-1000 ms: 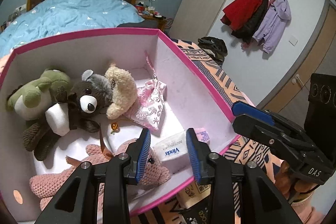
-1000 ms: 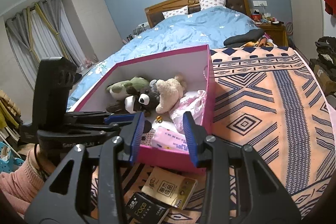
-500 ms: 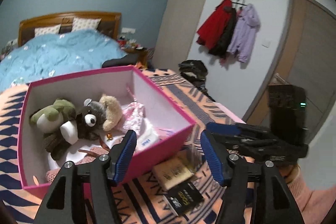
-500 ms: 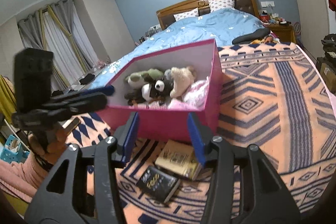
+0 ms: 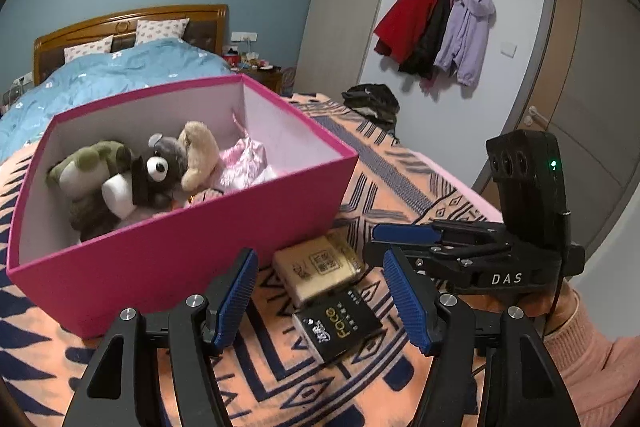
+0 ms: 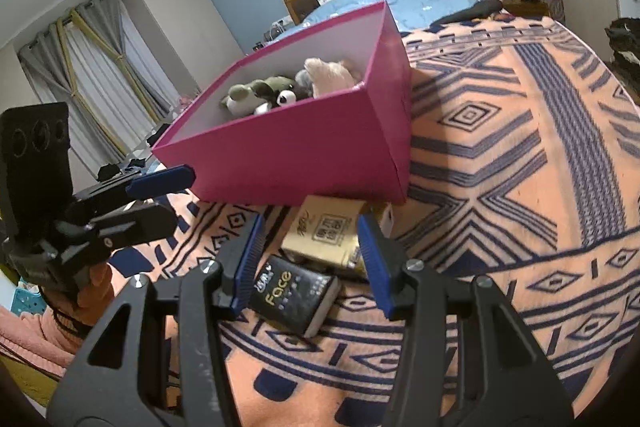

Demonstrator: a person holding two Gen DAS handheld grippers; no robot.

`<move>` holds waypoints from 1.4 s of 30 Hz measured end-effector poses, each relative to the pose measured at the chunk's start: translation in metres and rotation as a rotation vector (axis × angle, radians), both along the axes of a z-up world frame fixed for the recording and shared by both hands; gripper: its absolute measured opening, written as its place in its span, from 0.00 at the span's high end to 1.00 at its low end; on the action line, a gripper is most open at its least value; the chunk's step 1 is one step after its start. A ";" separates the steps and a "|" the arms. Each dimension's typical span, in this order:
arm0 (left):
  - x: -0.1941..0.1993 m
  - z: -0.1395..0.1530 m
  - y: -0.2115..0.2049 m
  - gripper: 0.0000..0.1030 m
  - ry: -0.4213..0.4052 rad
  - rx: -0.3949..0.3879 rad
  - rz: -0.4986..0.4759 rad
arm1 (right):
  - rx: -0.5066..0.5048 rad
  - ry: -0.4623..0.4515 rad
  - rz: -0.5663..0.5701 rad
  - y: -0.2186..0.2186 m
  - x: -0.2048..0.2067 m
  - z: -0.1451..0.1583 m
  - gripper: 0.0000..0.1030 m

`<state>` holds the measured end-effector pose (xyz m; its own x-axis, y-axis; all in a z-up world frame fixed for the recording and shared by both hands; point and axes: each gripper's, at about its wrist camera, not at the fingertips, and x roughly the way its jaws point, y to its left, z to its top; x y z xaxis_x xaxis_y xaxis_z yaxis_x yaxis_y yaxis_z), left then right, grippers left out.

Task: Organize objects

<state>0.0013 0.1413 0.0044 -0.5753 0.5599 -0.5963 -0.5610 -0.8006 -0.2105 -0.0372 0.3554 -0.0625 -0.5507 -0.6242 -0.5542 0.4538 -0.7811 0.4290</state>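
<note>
A pink box [image 5: 200, 251] [image 6: 320, 143] stands on the patterned blanket and holds several plush toys [image 5: 156, 171] [image 6: 280, 89]. In front of it lie a tan tissue pack [image 5: 320, 267] [image 6: 324, 235] and a black "Face" tissue pack [image 5: 340, 327] [image 6: 292, 291]. My left gripper [image 5: 320, 303] is open and empty, above the two packs. My right gripper [image 6: 308, 263] is open and empty, just above the black pack. The right gripper also shows in the left wrist view [image 5: 404, 233], and the left gripper in the right wrist view [image 6: 160, 181].
The orange and navy blanket [image 6: 500, 155] covers the surface. A bed with a blue duvet [image 5: 120, 75] lies behind the box. Coats [image 5: 436, 27] hang on the wall by a door. Curtains [image 6: 92, 75] hang at the left.
Both grippers have pulled back out of the box and down toward the two tissue packs. The left gripper's jaws have opened wider. A white tissue pack stays in the box.
</note>
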 end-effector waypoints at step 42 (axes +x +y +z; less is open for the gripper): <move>-0.044 -0.071 0.019 0.64 -0.282 -0.026 0.014 | -0.019 -0.132 -0.005 -0.005 -0.028 -0.036 0.51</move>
<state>-0.0424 0.1608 -0.0668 -0.3919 0.5356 -0.7480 -0.4719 -0.8150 -0.3363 -0.0656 0.3499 -0.0990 -0.4768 -0.6327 -0.6102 0.3889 -0.7744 0.4991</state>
